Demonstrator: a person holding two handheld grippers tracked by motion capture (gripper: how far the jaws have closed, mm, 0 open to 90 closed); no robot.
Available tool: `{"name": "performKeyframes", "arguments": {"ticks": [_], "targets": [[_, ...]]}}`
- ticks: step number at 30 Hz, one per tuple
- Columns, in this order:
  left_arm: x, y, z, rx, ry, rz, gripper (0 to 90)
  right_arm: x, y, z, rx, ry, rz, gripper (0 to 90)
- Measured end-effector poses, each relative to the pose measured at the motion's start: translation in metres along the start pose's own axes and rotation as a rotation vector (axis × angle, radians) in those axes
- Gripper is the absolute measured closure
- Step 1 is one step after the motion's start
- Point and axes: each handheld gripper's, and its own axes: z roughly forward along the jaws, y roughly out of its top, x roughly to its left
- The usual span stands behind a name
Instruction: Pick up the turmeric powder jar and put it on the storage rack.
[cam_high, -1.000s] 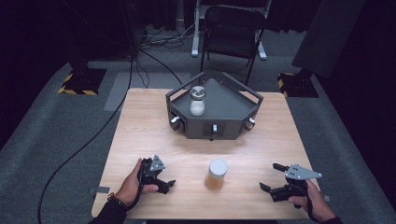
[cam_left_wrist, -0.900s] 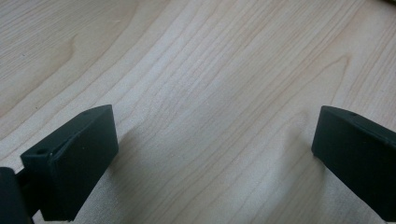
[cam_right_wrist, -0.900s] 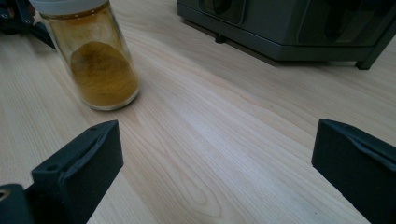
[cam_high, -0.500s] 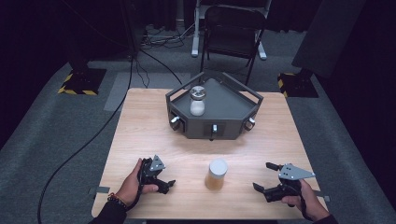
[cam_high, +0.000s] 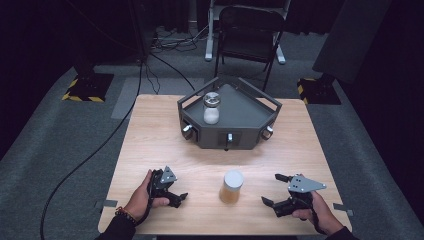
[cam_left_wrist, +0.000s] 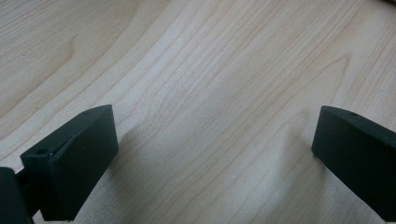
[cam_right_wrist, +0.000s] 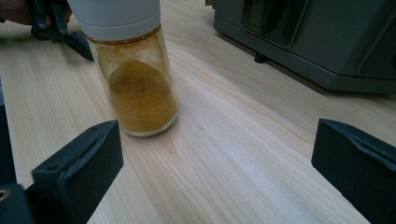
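We have the right gripper (cam_high: 274, 190) wide open and empty, aimed at the amber jar (cam_high: 232, 186) standing near-centre on the table (cam_high: 150, 130). Left gripper (cam_high: 178, 198) open, idle. Next, probably: close in, straddle the jar.

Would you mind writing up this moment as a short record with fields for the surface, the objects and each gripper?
surface: wooden table
rack: dark angular tray at the table's far side
jar on rack: clear jar with white contents, upright
jar on table: white-lidded jar of amber powder, upright, between the grippers
left gripper: open, nothing between the jaws, low over the table
right gripper: open, pointed toward the amber jar, not touching it
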Motion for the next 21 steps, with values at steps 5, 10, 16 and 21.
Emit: {"name": "performKeyframes", "arguments": {"ticks": [5, 10, 16, 21], "targets": [[0.000, 0.000, 0.000, 0.000, 0.000, 0.000, 0.0, 0.001, 0.001, 0.006, -0.004, 0.015, -0.004, 1.7], [0.000, 0.000, 0.000, 0.000, 0.000, -0.001, 0.0, 0.004, 0.005, 0.012, 0.004, 0.021, -0.017, 1.7], [0.000, 0.000, 0.000, 0.000, 0.000, -0.001, 0.0, 0.007, 0.009, 0.020, 0.003, 0.038, -0.029, 1.7], [0.000, 0.000, 0.000, 0.000, 0.000, -0.001, 0.0, 0.009, 0.011, 0.028, 0.003, 0.053, -0.034, 1.8]]}}
